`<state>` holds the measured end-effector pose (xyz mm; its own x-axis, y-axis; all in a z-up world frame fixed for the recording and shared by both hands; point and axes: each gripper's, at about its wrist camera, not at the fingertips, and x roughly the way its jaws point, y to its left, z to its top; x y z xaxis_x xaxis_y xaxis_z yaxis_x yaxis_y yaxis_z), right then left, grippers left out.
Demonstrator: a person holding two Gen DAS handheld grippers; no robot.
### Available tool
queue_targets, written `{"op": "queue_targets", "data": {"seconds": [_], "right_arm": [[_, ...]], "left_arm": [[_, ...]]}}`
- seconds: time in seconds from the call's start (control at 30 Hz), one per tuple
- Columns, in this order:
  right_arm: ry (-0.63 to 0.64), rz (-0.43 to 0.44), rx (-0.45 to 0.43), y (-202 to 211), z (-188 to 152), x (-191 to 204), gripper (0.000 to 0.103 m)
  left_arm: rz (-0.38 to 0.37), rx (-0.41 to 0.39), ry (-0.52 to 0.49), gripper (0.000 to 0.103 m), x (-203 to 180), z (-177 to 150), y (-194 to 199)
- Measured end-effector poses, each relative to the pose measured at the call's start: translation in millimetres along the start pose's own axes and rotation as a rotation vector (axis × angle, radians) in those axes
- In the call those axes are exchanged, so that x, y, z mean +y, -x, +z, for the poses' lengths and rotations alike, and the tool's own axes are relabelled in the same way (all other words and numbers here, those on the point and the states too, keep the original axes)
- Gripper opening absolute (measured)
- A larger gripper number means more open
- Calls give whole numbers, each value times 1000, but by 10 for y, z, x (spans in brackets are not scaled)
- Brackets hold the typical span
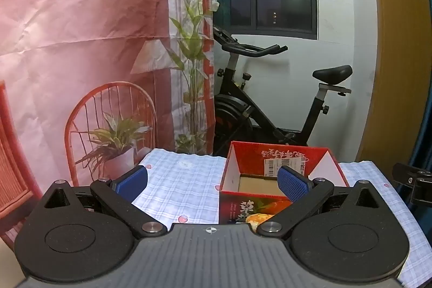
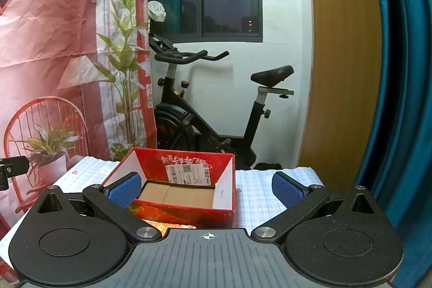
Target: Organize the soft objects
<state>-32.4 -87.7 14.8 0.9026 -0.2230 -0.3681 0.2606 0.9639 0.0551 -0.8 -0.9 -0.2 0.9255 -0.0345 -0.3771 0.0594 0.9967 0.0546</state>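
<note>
The open red cardboard box (image 1: 280, 180) with a brown corrugated floor and a white shipping label on its inner back wall sits on the bench (image 1: 183, 180), which is covered by a pale blue checked cloth with small pink hearts. In the left wrist view the box lies right of centre in the lower half of the frame; in the right wrist view (image 2: 178, 188) it lies just left of centre. Its floor looks bare, and no soft object shows in either view, so whatever is to be sorted lies outside both frames.

The left gripper (image 1: 213, 181) has its blue-padded fingers (image 1: 132, 181) spread wide with nothing between them. The right gripper (image 2: 206, 186) is likewise spread wide and empty, its left pad (image 2: 124, 188) lying in front of the box's near left corner in the picture. Whether either pad touches the box cannot be told.

Behind the bench, a black exercise bike (image 2: 210, 109) stands below a dark window, and a pink printed backdrop of a chair and plants (image 1: 81, 58) fills the left of both frames.

The likely risks from here:
- Both cameras look over the bench and not at any soft item, so a reach begun from this pose would be blind and could miss.
- The box is light card; a finger catching its rim could push it along the cloth or tip it.
- The loose cloth could bunch under a dragging finger and shift the box.
</note>
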Motion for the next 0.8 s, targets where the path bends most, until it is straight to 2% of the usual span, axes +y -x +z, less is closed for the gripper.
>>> {"op": "queue_targets", "data": {"seconds": [0.03, 0.07, 0.13, 0.8], "right_arm": [[-3, 2, -4, 2, -1, -1, 103], [-5, 3, -1, 2, 0, -2, 103], [-2, 3, -2, 8, 1, 0, 103], [0, 0, -2, 11, -2, 1, 103]], "left_arm": [[-10, 5, 13, 103, 28, 1, -3], [-6, 42, 38, 103, 96, 25, -83], [-11, 15, 33, 103, 108, 11, -16], [-4, 3, 6, 103, 31, 27, -10]]}}
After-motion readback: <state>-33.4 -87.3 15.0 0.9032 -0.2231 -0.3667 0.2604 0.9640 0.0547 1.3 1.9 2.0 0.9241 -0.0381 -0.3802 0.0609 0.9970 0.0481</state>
